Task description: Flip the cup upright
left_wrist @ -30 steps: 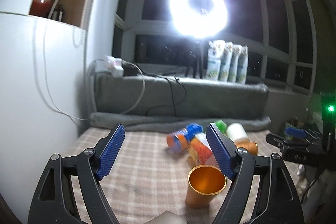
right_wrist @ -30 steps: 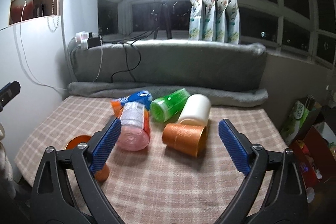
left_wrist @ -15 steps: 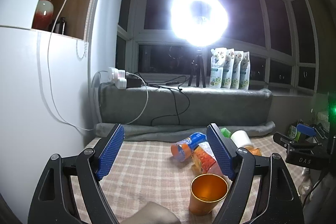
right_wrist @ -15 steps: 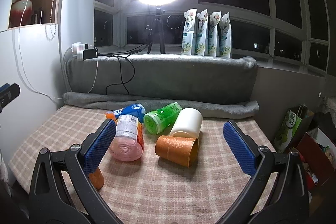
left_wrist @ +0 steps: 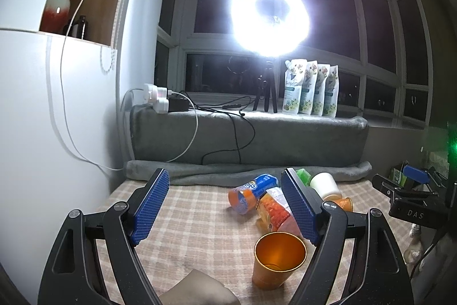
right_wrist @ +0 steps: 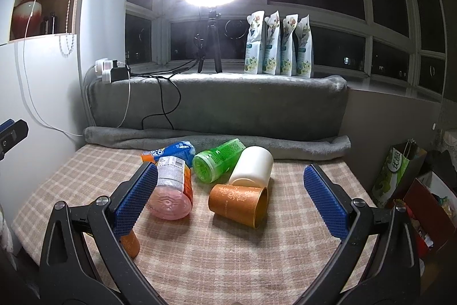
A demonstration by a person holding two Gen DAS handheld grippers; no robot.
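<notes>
item: checked worktop (right_wrist: 228, 253), plaid cloth, grey rolled blanket (right_wrist: 217, 140) along its far edge. left claw (left_wrist: 224, 205): blue pads spread wide, holding nothing, raised above the near-left part of the worktop; over the last second the view has tilted upward and the claw has drawn back a little, so more window and ring light (left_wrist: 270, 19) now shows. right claw (right_wrist: 231, 199): also wide apart and empty, hovering over the middle near edge, likewise lifted and pulled back compared with a second ago. plain orange cup (left_wrist: 278, 259): upright, mouth up, near the near-left corner, just beside the left claw's right finger, not gripped; unchanged in place. patterned orange cup (right_wrist: 238, 203): lying on its side at mid-worktop, mouth toward the right, touching the white cup (right_wrist: 252, 166) behind it. white cup: on its side. green bottle (right_wrist: 217, 159), pink bottle with orange label (right_wrist: 171, 190), blue and orange bottle (right_wrist: 171, 152): all lying down in a cluster toward the far edge. judgement: one cup appears set upright and released; both claws withdrawing suggests either completion or a reset before the patterned orange cup is taken.
</notes>
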